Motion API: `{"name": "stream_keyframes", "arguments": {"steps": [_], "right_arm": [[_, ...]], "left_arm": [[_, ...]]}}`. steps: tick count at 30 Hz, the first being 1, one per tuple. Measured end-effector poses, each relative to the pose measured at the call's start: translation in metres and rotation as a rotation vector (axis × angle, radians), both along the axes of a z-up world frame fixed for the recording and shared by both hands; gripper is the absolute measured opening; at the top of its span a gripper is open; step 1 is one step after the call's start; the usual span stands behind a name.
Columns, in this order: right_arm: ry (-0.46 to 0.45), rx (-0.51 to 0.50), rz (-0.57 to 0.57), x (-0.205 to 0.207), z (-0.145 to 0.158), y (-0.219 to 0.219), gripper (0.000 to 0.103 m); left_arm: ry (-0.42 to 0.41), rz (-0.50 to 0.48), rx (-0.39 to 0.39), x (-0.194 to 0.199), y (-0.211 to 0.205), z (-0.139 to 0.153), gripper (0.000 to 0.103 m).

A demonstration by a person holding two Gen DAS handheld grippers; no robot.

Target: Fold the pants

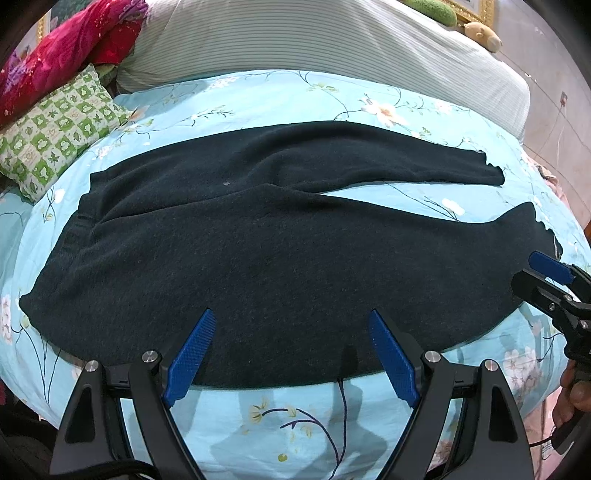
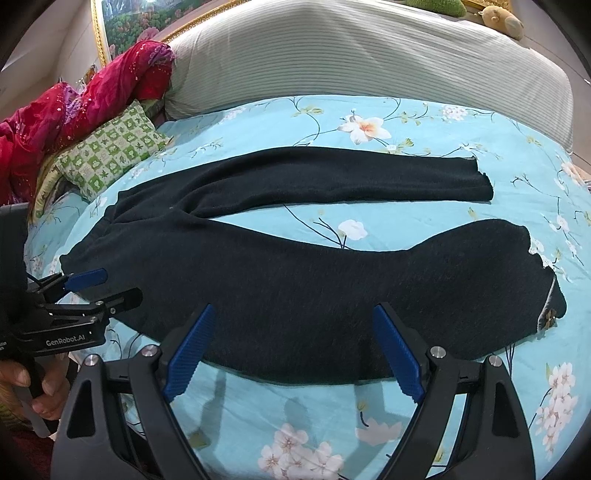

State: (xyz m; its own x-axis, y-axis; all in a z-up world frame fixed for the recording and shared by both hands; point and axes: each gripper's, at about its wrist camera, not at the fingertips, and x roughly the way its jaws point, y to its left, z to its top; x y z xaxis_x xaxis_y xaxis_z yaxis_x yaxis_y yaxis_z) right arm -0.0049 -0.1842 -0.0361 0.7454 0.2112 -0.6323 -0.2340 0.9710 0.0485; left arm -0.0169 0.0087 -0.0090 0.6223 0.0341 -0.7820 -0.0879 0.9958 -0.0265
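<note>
1. My left gripper stands wide open with nothing between its blue fingers; the tips hang over the near edge of the pants, around the thigh and waist part.
2. My right gripper is spread just as wide and holds nothing; its tips sit over the near edge of the closer leg.
3. In the left view the right gripper shows at the right edge, near the hem of that closer leg; in the right view the left gripper shows at the left edge, near the waistband. I cannot tell whether either one touches the cloth.
4. The dark pants lie flat and unfolded on the blue floral bedsheet, waist to the left, the two legs running right and spread apart, with sheet showing between them.
5. Beyond the pants, a green checked pillow lies at the left, touching a red blanket behind it.
6. A grey striped quilt runs across the far side of the bed.
7. A plush toy sits at the far right.
</note>
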Motion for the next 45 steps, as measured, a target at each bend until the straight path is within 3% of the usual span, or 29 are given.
{"name": "stream_keyframes", "arguments": {"steps": [17,23,28,35,45], "right_arm": [[0.008,0.009,0.011,0.002,0.001,0.000,0.087],[0.044,0.060,0.001,0.005,0.004,-0.009,0.087],[0.024,0.094,-0.004,0.016,0.018,-0.026,0.087],[0.011,0.096,-0.035,0.055,0.038,-0.059,0.087],[-0.027,0.106,-0.084,0.127,0.066,-0.113,0.087]], "left_arm": [[-0.004,-0.037,-0.011,0.005,0.005,0.003,0.086],[0.015,-0.083,-0.030,0.014,0.002,0.003,0.086],[0.032,-0.097,-0.038,0.031,0.005,0.007,0.086],[0.051,-0.118,-0.047,0.085,0.019,0.017,0.086],[0.118,-0.208,-0.044,0.201,0.024,0.030,0.086]]}}
